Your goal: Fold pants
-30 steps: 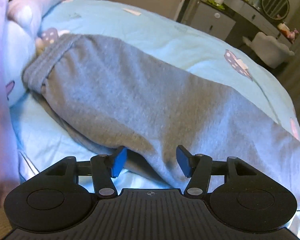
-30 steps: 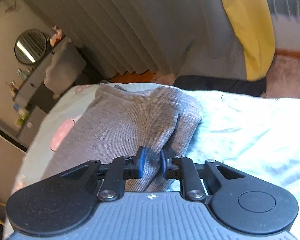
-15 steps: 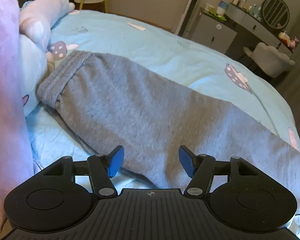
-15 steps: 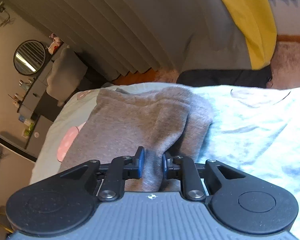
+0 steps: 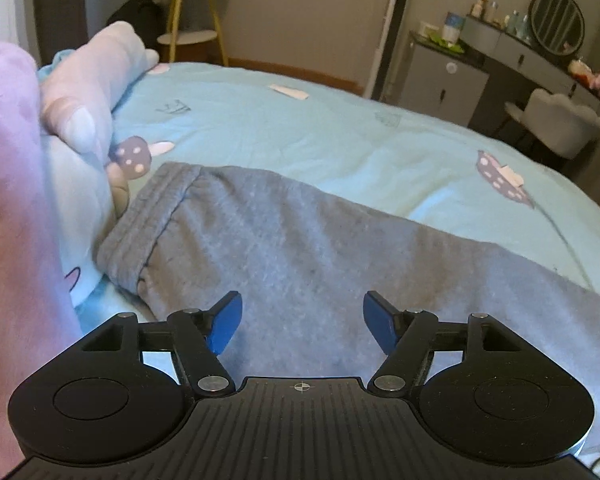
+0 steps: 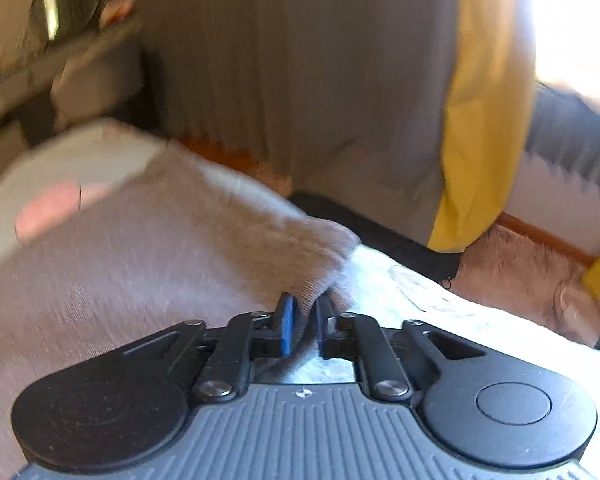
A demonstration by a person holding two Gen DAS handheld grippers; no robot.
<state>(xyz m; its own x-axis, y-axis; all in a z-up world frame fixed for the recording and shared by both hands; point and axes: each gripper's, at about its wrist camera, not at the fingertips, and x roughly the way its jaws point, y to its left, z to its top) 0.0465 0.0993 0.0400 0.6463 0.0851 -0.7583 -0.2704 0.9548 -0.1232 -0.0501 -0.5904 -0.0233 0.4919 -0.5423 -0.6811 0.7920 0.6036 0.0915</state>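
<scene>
On a bedroom bed (image 5: 340,120), I work a pair of grey sweatpants (image 5: 300,248) laid lengthwise across the pale blue cover, one leg doubled over the other. My left gripper (image 5: 302,322) hangs just above the upper part of the pants, near the ribbed waistband (image 5: 148,216), its blue fingers (image 5: 226,322) spread wide and opening further, with cloth below them but nothing pinched. A pink plush toy (image 5: 88,92) and a lilac blanket (image 5: 8,200) crowd the waistband end.

At the far end, my right gripper (image 6: 302,320) has a fold of the cuff end (image 6: 316,252) between its narrow-set jaws. They are easing apart, though the fabric between them looks bunched and touching both pads, so I judge the pinch to be loosening rather than gone. This view is blurred, and I cannot tell how much cloth remains caught.

The risks from here, as I read them: the cuff end lies close to the edge of the bed, beside the grey curtain (image 6: 300,80), so a released cuff could slide over the edge and drag the leg askew. If the right pads let go unevenly, the two stacked legs could shift apart and spoil the alignment. On my left side, a low pass could snag the waistband or nudge the plush toy onto the pants.
</scene>
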